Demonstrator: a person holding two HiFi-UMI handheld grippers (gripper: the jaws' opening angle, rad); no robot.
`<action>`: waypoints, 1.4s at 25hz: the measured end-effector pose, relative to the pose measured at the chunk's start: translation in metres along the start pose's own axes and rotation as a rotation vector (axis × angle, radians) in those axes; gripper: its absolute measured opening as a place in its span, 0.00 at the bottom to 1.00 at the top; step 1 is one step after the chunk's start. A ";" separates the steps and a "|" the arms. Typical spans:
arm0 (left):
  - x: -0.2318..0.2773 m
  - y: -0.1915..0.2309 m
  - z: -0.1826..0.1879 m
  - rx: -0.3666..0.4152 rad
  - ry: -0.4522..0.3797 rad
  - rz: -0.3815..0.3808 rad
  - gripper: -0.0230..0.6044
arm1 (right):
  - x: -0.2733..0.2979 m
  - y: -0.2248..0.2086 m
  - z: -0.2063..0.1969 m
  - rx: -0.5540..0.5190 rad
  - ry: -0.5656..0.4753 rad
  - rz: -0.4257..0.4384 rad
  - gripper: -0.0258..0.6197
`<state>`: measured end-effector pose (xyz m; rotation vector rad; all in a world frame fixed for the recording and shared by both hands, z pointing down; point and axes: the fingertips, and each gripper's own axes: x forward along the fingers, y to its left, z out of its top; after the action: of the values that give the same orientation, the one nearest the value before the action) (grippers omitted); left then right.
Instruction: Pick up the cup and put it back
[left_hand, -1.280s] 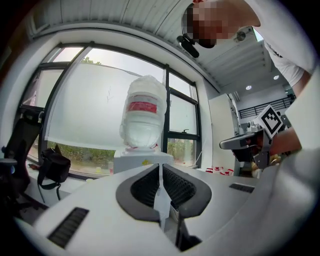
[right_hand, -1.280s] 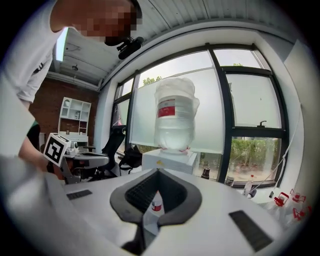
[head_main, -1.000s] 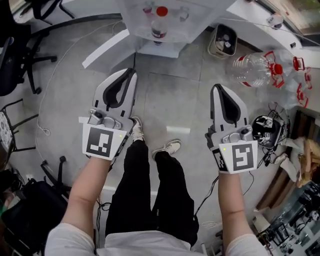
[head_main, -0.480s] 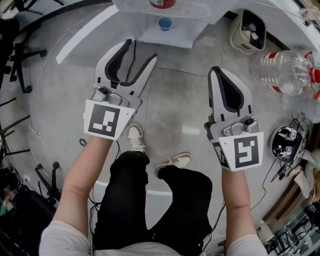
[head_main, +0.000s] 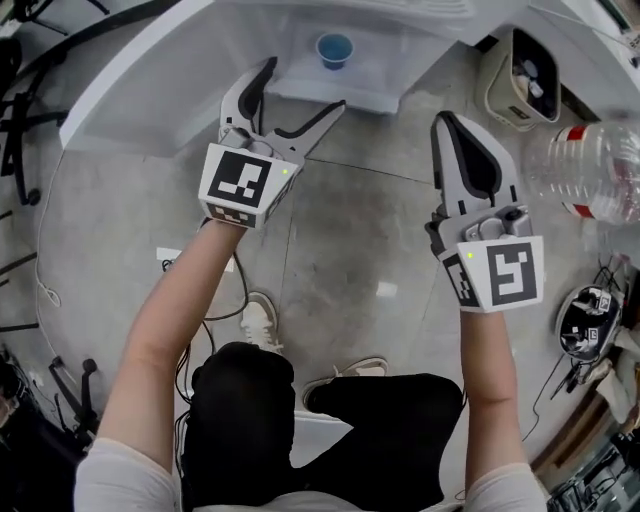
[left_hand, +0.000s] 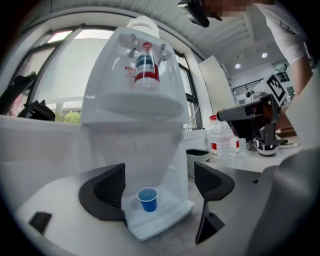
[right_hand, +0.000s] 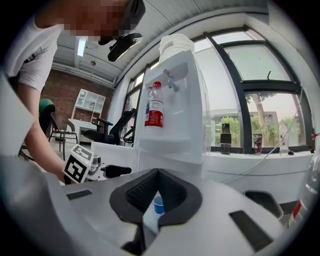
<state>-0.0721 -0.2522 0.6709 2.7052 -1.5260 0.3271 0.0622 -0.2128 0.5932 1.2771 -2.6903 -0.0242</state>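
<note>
Lining up my left gripper (head_main: 303, 88) on the blue cup (head_main: 334, 49) | jaws just opened wide, cup ahead of them (room to straddle it) | right gripper (head_main: 455, 122) pressed together, idle.

1. Blue cup (head_main: 334, 49): 1.
2. Water dispenser (left_hand: 127, 107): 1, with 2 taps (left_hand: 134, 45).
3. Small red-capped bottle (left_hand: 146, 67) on dispenser shelf: 1.
4. Grippers: 2, namely left gripper (head_main: 305, 85) and right gripper (head_main: 452, 122); 2 fingers each, 1 marker cube each.
5. Shoes (head_main: 262, 320) on floor: 2.
6. Bin (head_main: 530, 80): 1.
7. Large clear bottle (head_main: 585, 170): 1 countable in head view.
</note>
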 end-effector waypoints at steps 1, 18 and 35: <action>0.009 0.004 -0.011 0.012 0.002 0.004 0.72 | 0.005 -0.003 -0.006 -0.014 -0.006 0.001 0.07; 0.139 0.026 -0.129 -0.038 0.165 0.035 0.73 | 0.006 -0.025 -0.050 -0.111 0.019 -0.054 0.07; 0.190 0.057 -0.167 -0.153 0.266 0.081 0.57 | -0.041 -0.023 -0.045 -0.161 0.050 -0.085 0.07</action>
<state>-0.0541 -0.4228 0.8655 2.3774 -1.5185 0.5246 0.1118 -0.1935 0.6295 1.3233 -2.5323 -0.2112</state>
